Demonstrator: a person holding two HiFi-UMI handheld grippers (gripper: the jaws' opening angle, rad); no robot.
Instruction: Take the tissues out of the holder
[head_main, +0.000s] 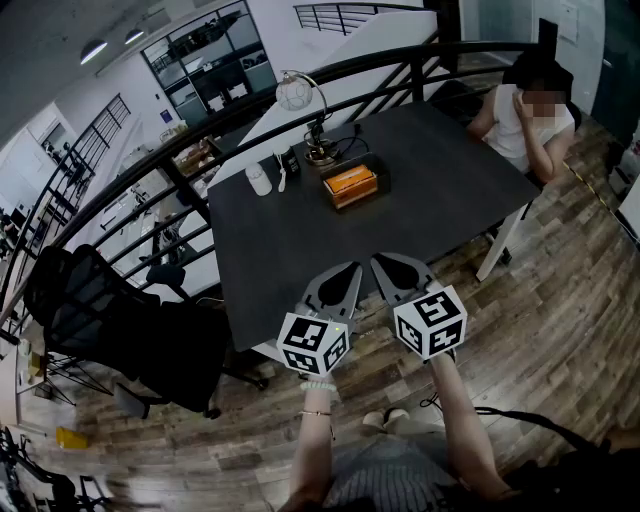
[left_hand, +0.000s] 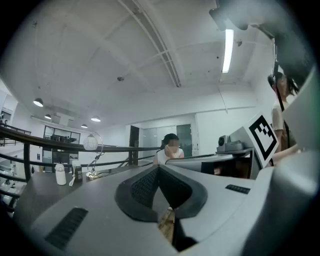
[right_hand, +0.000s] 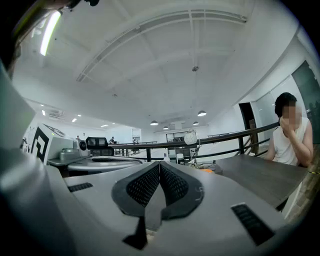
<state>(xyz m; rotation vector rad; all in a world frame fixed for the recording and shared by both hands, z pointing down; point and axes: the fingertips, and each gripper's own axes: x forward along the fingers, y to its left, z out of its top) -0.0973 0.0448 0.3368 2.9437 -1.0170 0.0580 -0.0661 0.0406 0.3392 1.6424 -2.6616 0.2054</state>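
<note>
Left gripper (head_main: 350, 270) and right gripper (head_main: 381, 262) were both clenched, jaws together, nothing between them. Both hovered over the table's (head_main: 290, 250) near edge. Tissues (head_main: 349, 180) sat in the holder (head_main: 353, 194) at the far side, well apart from both.

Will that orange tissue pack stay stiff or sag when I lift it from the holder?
Probably soft: the orange tissue pack looks like a wrapped bundle, so it may sag or squash. The dark holder sits close round it and looks small, so it might lift along.
</note>
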